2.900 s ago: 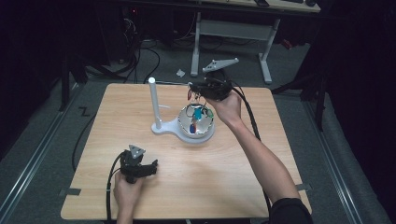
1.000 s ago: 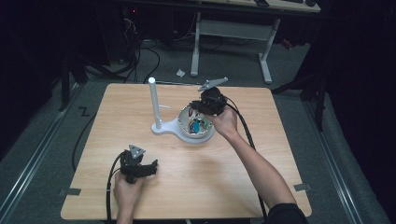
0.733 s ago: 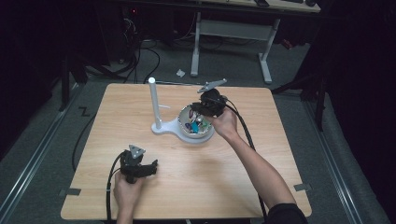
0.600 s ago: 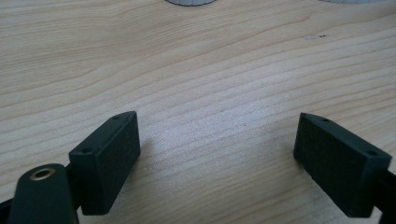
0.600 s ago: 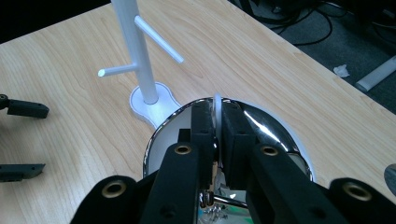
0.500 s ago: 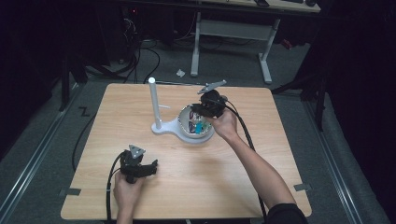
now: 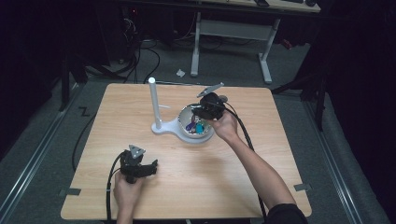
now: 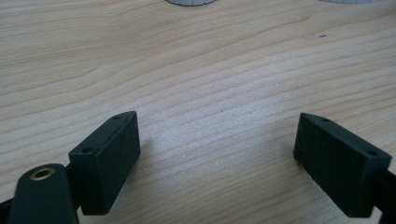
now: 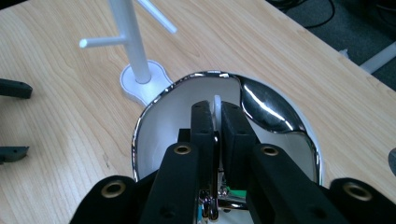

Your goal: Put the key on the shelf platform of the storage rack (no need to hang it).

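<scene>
A chrome-lined bowl sits on a white stand beside its upright white post. Small coloured items lie in the bowl. My right gripper reaches down into the bowl, shut on a thin white piece that stands edge-up between its pads. A metal ring and something green show under the jaws. My left gripper rests low over bare wood near the front left, open, with nothing between its fingers.
The wooden table has free surface to the right and front of the stand. Two short pegs branch off the post. A metal-legged desk and cables on the floor lie beyond the far edge.
The right gripper has come down from above the bowl's far rim into the bowl and has held nearly still for the last second. The left gripper has not moved.
</scene>
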